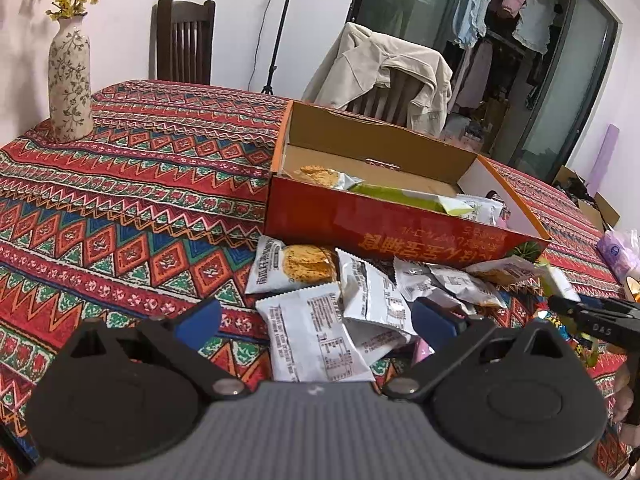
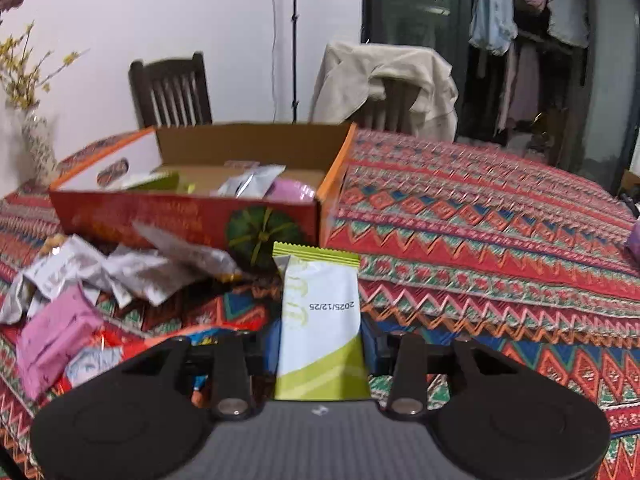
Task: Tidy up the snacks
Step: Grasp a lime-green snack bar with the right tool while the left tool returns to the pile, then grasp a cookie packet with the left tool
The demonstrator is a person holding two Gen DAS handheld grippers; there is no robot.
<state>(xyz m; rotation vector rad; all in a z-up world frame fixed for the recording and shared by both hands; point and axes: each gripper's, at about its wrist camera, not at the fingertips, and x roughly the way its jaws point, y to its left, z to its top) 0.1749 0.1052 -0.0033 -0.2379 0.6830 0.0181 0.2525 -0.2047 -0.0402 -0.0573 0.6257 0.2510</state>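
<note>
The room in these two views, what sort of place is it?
Probably a dining room in a home: a table under a patterned tablecloth, wooden chairs, a flower vase, and laundry hanging behind glass doors.

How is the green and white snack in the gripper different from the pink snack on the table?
The green and white packet is held upright in the right gripper, off the table; the pink packet lies loose on the tablecloth beside the silver wrappers. The green and white one shows a printed date; the pink one looks plain. Both are sealed snacks outside the orange box.
</note>
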